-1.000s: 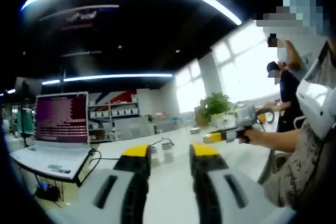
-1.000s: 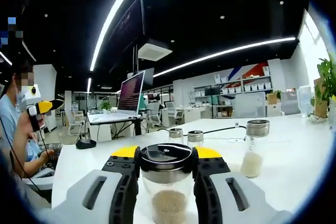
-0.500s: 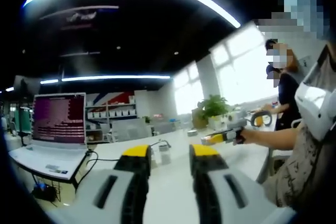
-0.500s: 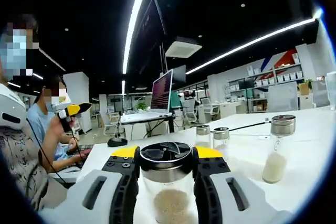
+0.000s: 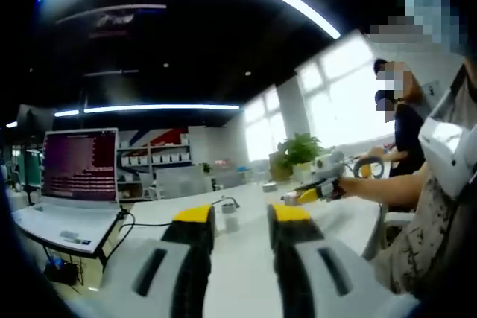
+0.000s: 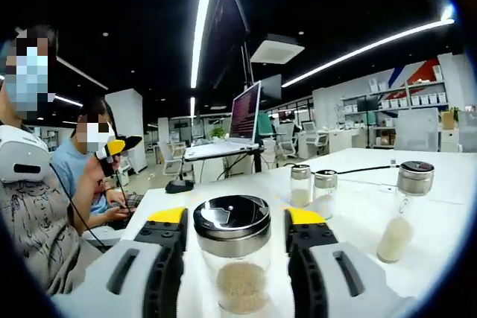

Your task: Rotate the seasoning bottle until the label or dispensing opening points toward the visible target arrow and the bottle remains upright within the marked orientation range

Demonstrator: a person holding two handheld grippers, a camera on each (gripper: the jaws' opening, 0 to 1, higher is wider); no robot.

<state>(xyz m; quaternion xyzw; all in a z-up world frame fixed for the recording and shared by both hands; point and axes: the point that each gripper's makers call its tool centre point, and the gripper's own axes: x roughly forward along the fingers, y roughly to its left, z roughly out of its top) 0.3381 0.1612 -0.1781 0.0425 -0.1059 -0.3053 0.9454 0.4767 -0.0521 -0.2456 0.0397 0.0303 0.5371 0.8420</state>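
While it is standing upright on the white counter [image 6: 440, 221], the clear seasoning bottle [image 6: 233, 258], steel-capped and holding pale grains, is sitting at six o'clock between the right gripper [image 6: 234, 223]'s spread jaws, apparently untouched; the left gripper [image 5: 235, 215] is gaping empty.

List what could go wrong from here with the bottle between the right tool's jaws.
1. The right tool has its jaws apart from the seasoning bottle, so a sideways nudge while withdrawing might tip it.
2. Three more bottles stand nearby: a pair and a taller bottle; a wide swing may knock them.
3. No target arrow is visible, so orientation is unconfirmed.
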